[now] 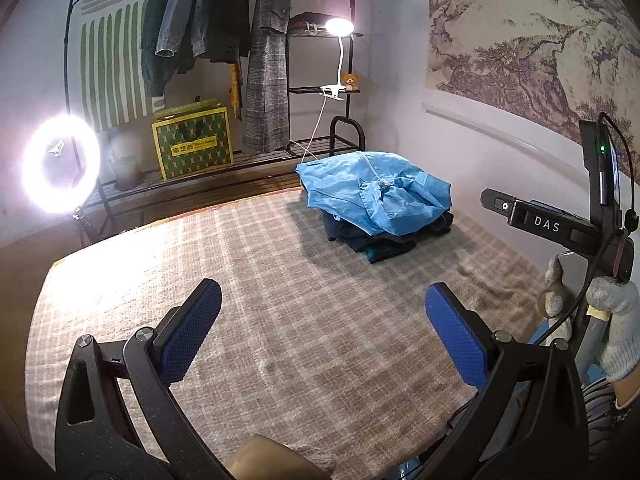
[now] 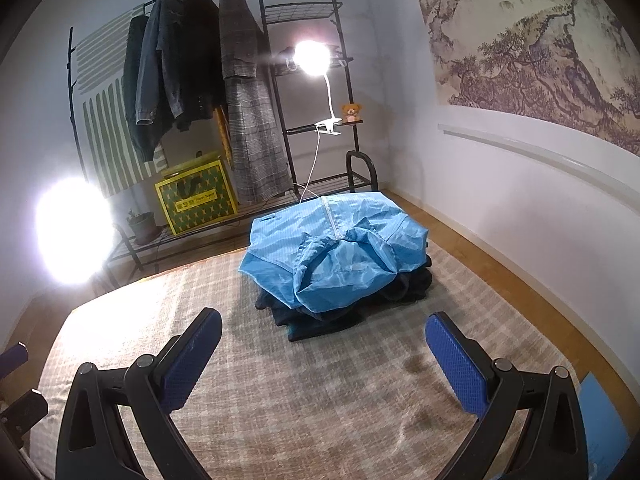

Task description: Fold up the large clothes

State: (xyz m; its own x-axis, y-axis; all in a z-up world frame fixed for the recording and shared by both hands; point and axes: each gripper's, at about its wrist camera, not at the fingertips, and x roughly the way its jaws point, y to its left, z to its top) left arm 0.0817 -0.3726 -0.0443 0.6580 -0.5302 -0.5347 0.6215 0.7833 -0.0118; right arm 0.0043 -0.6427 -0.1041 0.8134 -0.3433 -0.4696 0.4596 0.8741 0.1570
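Observation:
A folded light-blue jacket [image 1: 372, 192] lies on top of a pile of dark folded clothes [image 1: 376, 244] at the far side of the checked beige bed cover [image 1: 280, 280]. It also shows in the right wrist view [image 2: 336, 252], on the same dark pile [image 2: 332, 320]. My left gripper [image 1: 322, 312] is open and empty, held above the bare cover, well short of the pile. My right gripper [image 2: 324, 340] is open and empty, close in front of the pile. The right gripper's body [image 1: 560, 224] and gloved hand [image 1: 616, 328] show at the right in the left wrist view.
A black clothes rack [image 2: 304, 80] with hanging coats [image 2: 240, 92] stands behind the bed, with a clip lamp [image 2: 312, 58], a yellow-green bag [image 2: 196, 200] and a small teddy bear [image 2: 351, 112]. A bright ring light [image 1: 60, 164] stands at the left. A white wall [image 2: 520, 184] runs along the right.

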